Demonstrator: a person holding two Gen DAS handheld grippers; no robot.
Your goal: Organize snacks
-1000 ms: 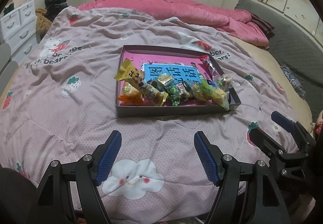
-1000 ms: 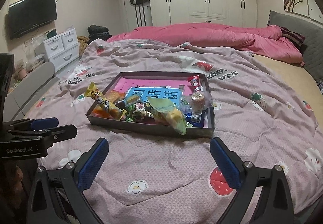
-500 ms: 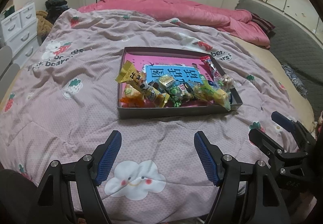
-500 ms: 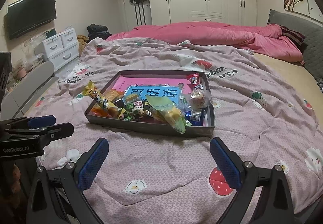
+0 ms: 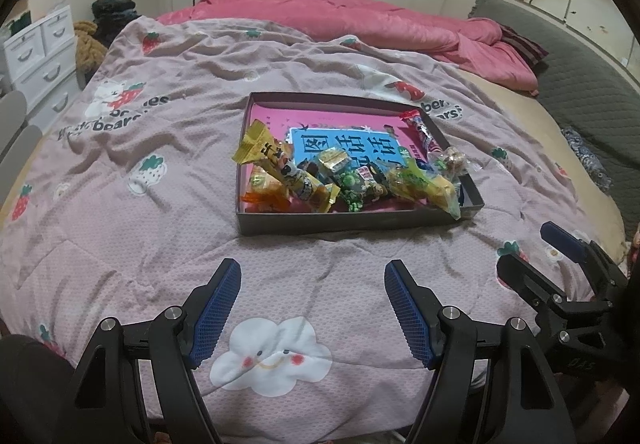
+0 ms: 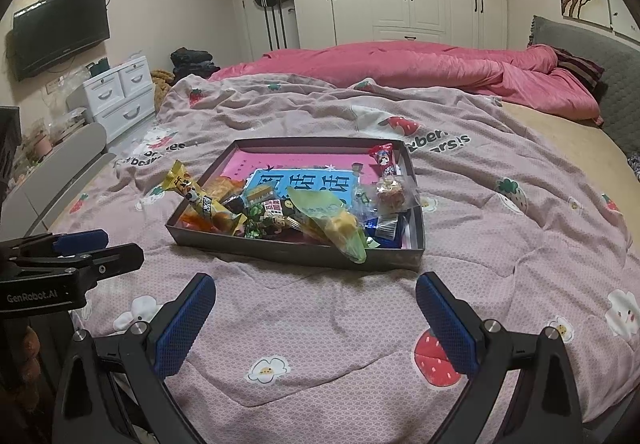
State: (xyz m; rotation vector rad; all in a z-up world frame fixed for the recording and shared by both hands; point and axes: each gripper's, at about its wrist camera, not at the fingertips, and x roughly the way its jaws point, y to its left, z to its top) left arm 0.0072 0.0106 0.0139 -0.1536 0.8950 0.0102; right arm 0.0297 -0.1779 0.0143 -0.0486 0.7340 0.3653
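We hold the left gripper (image 5: 312, 304) and right gripper (image 6: 316, 320) wide open and empty, short of the tray (image 5: 352, 223). The snacks (image 5: 348, 180) lie heaped inside its near edge; we approach one packet at a time.

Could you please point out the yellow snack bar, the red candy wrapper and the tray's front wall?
yellow snack bar (image 5: 280, 168): left wrist view, middle of its wrapper.
red candy wrapper (image 6: 385, 159): right wrist view, its printed middle.
tray (image 6: 296, 250): right wrist view, bare front wall.
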